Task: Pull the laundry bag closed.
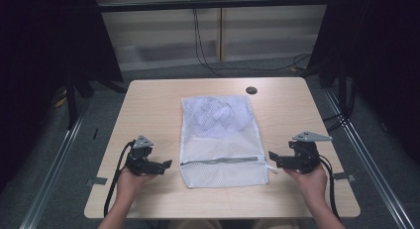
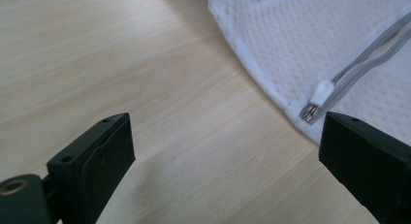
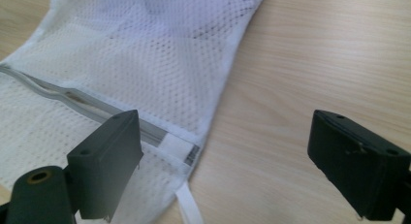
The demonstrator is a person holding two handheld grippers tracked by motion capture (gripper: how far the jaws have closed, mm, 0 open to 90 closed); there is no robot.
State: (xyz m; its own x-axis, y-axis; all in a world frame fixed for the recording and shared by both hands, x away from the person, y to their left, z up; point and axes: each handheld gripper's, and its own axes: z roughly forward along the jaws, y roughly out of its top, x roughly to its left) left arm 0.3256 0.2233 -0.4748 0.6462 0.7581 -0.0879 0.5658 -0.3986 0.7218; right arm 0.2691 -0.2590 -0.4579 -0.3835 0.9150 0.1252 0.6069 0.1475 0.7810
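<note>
Two handheld grippers flank a white mesh laundry bag [image 1: 221,140] on a light wooden table [image 1: 148,105], each held by a person whose forearms enter from the near edge. Left gripper [image 1: 166,165] points inward toward the bag's left edge, its black jaws spread wide with nothing between them; in the left gripper view the gap between them frames bare wood, with the zipper's end stop [image 2: 317,100] lying just off one jaw. Right gripper [image 1: 272,157] mirrors it at the bag's right edge, its jaws likewise parted and empty, one jaw over the mesh near the zipper's end and the other over the tabletop. The bag lies flat at the centre of the table, a grey zipper [image 1: 220,161] running across its near part, and pale crumpled cloth shows through the mesh in its far half. A small white tab [image 3: 189,207] trails from the bag's right edge. A dark round grommet [image 1: 251,90] sits near the table's far edge.
</note>
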